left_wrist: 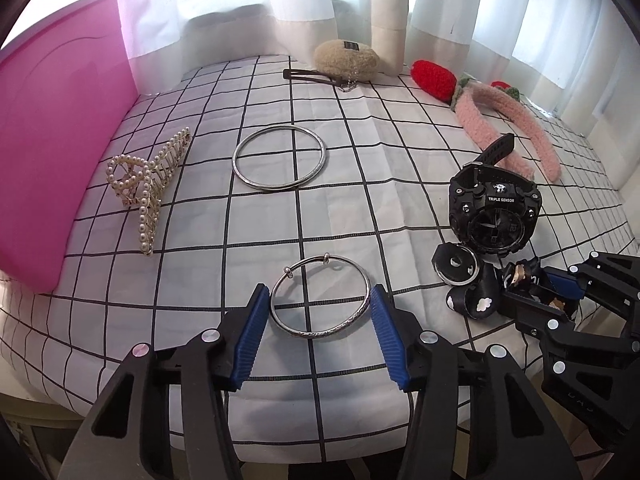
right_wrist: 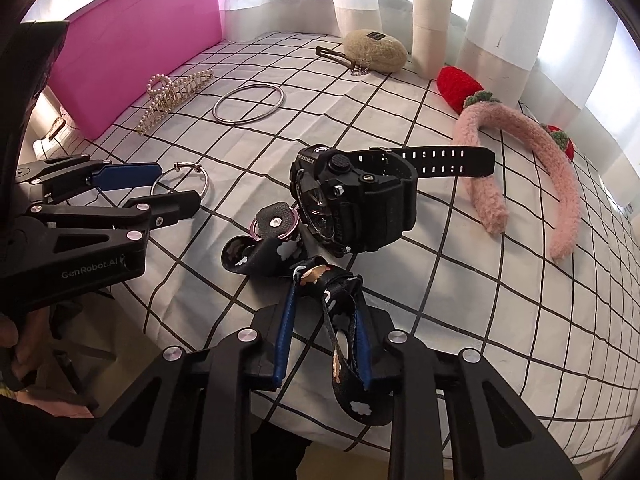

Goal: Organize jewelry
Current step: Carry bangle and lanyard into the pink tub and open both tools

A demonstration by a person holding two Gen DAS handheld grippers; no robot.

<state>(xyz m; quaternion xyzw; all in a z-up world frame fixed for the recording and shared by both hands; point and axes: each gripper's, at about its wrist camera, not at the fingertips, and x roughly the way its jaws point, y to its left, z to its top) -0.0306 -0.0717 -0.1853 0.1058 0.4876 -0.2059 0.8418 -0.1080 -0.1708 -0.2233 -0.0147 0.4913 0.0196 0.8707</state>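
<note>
My left gripper is open, one finger on each side of a silver bangle with a sliding clasp that lies flat on the checked cloth; it also shows in the right wrist view. My right gripper is partly closed around a black ribbon strap with cloud prints, its jaws not fully together. The strap leads to a small round black piece beside a black watch. A larger plain silver bangle lies further back.
A pink box stands at the left. A pearl hair claw lies beside it. A pink fuzzy headband with red strawberries, a beige fluffy clip and a brown hair clip lie at the back, near white curtains.
</note>
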